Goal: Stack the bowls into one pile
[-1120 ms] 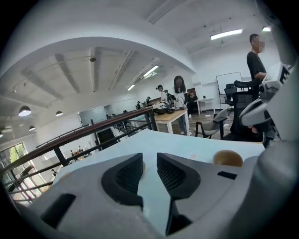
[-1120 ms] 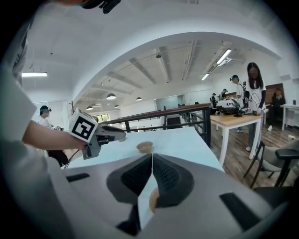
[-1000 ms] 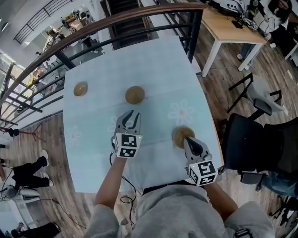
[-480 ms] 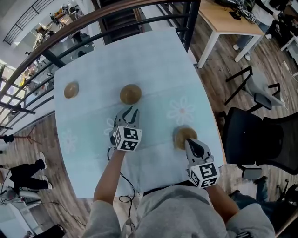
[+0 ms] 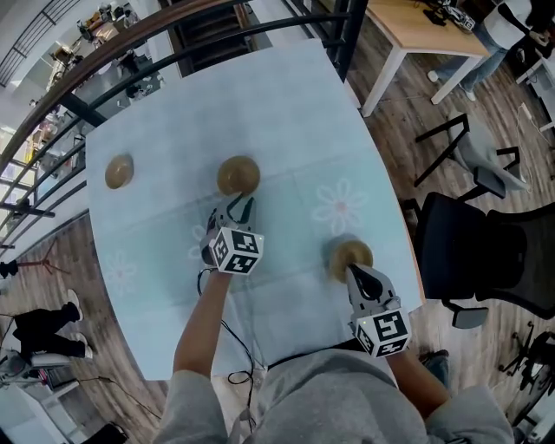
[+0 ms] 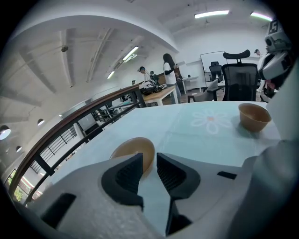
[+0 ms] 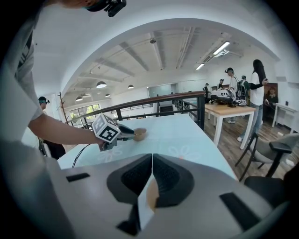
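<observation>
Your right tool [image 5: 354, 270] is clamped on the rim of the right bowl [image 5: 349, 254], near the right edge of the desk [image 5: 286, 104]. Your left tool [image 5: 240, 205] has its jaws apart, tips just short of the middle bowl [image 5: 238, 174]. A third bowl [image 5: 120, 172] stands well off to the left.

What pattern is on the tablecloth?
The tablecloth is pale blue with white flower prints, clearest in the head view.

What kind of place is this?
Likely an open-plan office or lab, on an upper level: a railing beside the table, a desk and office chair beyond, strip lights overhead.
</observation>
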The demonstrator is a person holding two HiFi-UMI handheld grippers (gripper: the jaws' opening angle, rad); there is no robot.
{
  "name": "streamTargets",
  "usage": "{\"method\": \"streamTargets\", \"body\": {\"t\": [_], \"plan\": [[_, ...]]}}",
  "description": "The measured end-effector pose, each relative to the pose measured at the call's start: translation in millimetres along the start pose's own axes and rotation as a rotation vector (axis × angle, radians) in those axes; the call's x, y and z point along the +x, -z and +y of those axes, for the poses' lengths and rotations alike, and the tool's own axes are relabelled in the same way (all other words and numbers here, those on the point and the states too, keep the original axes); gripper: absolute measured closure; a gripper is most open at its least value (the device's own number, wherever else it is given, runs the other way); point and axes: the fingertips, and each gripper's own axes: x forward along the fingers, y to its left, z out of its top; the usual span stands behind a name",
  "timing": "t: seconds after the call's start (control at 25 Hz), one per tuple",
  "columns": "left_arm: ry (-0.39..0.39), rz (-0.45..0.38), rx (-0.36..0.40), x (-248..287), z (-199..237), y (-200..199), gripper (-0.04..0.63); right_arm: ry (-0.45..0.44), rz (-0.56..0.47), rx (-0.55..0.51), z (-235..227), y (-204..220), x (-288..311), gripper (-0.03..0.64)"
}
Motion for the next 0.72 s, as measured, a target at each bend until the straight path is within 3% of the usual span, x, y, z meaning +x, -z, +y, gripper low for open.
{"method": "streamTargets", "body": {"t": [0.16, 0.4, 0.72], "plan": [[0.015, -0.003, -0.01, 8.3, -0.2, 2.3, 0.505, 0.007, 0.018, 0.004, -1.3, 5.5, 1.6, 0.589], [0.036, 0.024, 0.039, 18.7, -4.9, 9.5, 0.505, 0.014, 0.029, 0.003, 0.6, 9.4, 3.4, 0.589], [0.01, 0.05, 0.075, 25.7, -1.9, 10.2, 0.535, 0.028, 0.028, 0.014, -1.8, 12.2, -2.5, 0.589]]}}
